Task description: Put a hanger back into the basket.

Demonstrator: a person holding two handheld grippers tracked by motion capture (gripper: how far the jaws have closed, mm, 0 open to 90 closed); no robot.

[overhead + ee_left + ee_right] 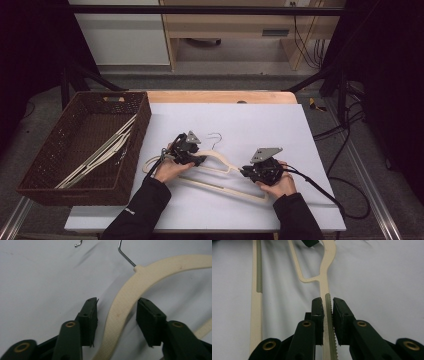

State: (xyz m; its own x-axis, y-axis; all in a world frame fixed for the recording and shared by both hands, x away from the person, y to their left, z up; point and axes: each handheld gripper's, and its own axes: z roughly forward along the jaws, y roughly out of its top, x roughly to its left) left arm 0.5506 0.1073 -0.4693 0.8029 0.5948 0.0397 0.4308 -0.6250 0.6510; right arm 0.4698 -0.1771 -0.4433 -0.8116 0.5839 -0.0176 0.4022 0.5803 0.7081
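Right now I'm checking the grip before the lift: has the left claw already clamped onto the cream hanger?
No: in the left gripper view the hanger runs between the left claw pads with gaps on both sides.

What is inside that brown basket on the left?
The brown basket holds a few cream hangers, lying slanted across its floor. How many there are is hard to tell, and its near wall hides whatever lies close behind it.

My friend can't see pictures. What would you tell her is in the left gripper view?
Two black jaws of the left gripper stand on either side of the curved arm of a cream clothes hanger, with gaps showing between the pads and the hanger. The hanger lies on a pale grey table, and its thin metal hook runs off the top edge.
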